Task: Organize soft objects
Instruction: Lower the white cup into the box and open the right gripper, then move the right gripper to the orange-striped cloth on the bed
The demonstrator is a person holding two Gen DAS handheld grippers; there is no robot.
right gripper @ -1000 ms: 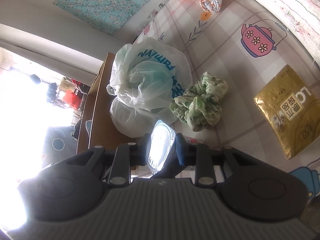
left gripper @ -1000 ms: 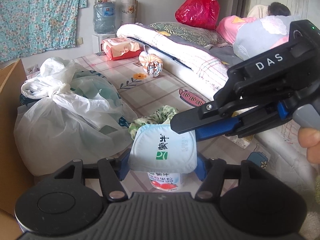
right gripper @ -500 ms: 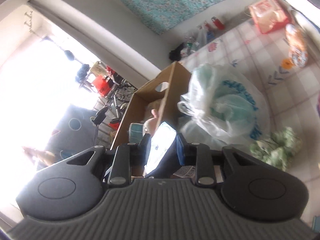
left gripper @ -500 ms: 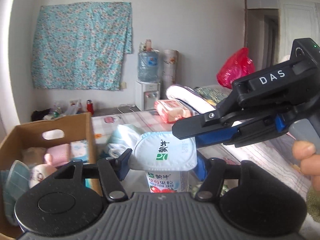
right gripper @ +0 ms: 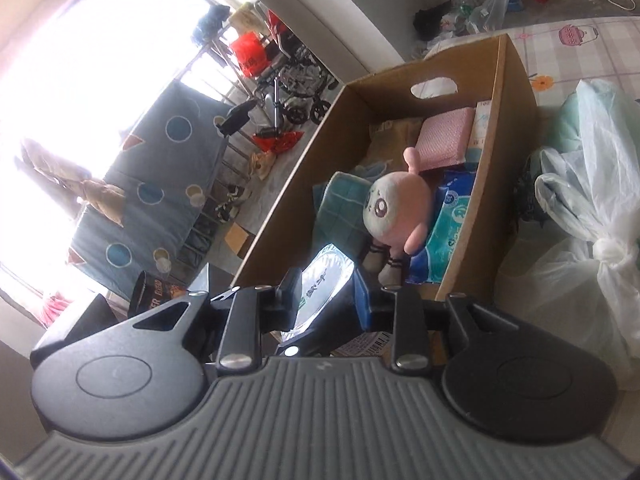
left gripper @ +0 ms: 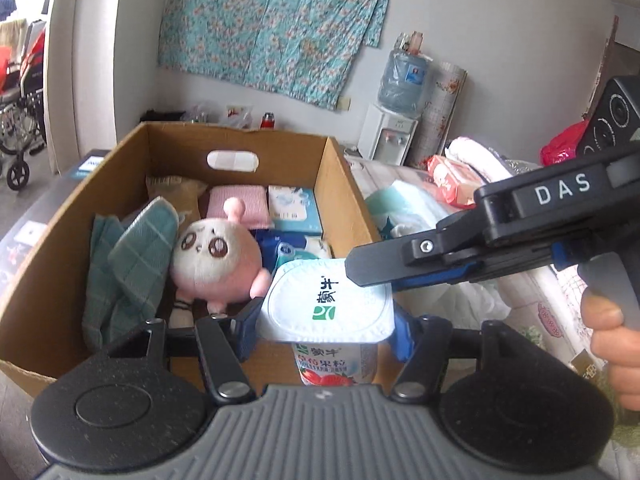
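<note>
Change of view: a second ago both cameras looked down at the patterned mat with the white plastic bags and a green scrunchie; now the open cardboard box [left gripper: 340, 184] fills both views, so both tools have swung over from the mat to the box.
Meaning for the task: judged from this, the carry is nearly done and the next step is probably lowering the yogurt cup [left gripper: 330, 304] into the box and letting go.
Box contents: a pink-and-white plush toy [left gripper: 216, 264], a folded green checked cloth [left gripper: 128, 264], a pink knitted pad [left gripper: 238, 204] and tissue packs [left gripper: 294, 208] already lie inside; free floor shows at the near end, beside the plush's feet.
Task's thing: the cup hangs at the near rim of the box, upright, its foil lid facing the left camera.
Left tool [left gripper: 326, 328]: held at middling width, pads pressed on the two sides of the cup just under the lid.
Right tool [right gripper: 326, 294]: narrow, reaching in from the right and pinching the lid's edge; one finger lies across the lid's corner.
Hand [left gripper: 612, 344]: grips the right tool's handle at the frame edge.
Writing, tool: "DAS" in white on the right tool's body.
Writing, cup: Chinese characters with a green logo on the lid; a strawberry picture and more Chinese print on the side, too small to read.
</note>
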